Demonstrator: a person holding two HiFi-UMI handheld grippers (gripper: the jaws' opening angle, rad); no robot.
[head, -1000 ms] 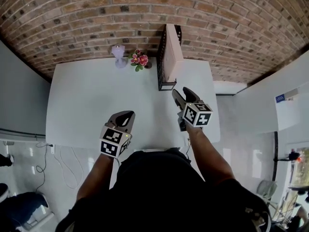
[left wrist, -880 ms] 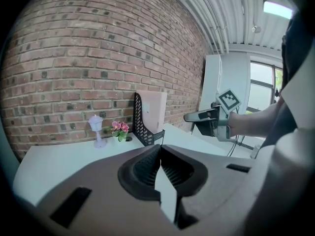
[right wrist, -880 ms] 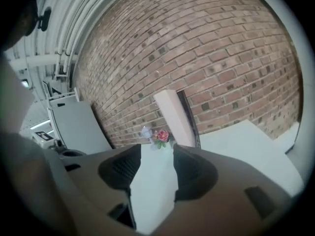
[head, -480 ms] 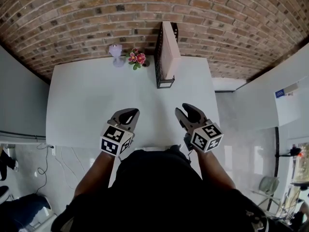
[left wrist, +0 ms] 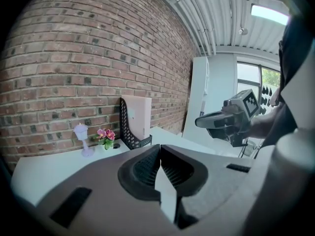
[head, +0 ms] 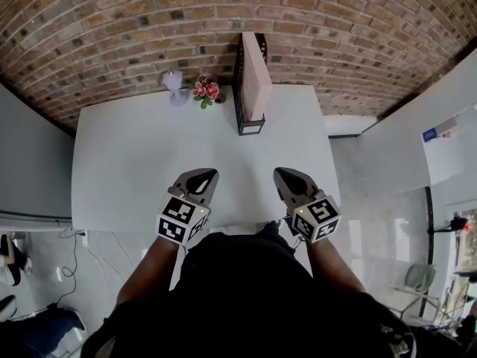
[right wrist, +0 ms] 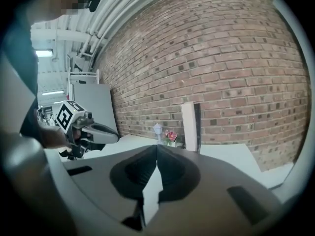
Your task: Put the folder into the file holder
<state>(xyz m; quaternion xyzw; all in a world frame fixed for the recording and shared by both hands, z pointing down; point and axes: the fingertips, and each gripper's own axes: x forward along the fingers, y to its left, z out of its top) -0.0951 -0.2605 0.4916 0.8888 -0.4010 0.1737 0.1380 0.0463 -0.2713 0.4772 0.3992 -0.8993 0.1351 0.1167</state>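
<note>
Both grippers are sitting nearer the person's body than a second ago. The left gripper (head: 206,173) has shifted only a little. The right gripper (head: 282,173) has drawn well back from the front of the file holder (head: 238,99) to the near edge of the table (head: 127,148), and its jaws have just been closing with nothing between them.

Starting at the left, a small lilac lamp (head: 173,82) and a pink flower posy (head: 203,89) are standing by the brick wall, just left of the holder. The left gripper is hovering over the near edge with its jaws pressed together and empty. The right one is hovering level with it, likewise closed on nothing. The two seem to be idling apart because the placing looks done: neither is carrying anything, and backing away is keeping them clear of the holder.

The folder (head: 256,77) is standing upright inside the black mesh holder at the table's far edge, against the wall. It is showing as a pale pink, flat, stiff board, rising above the holder's sides.
</note>
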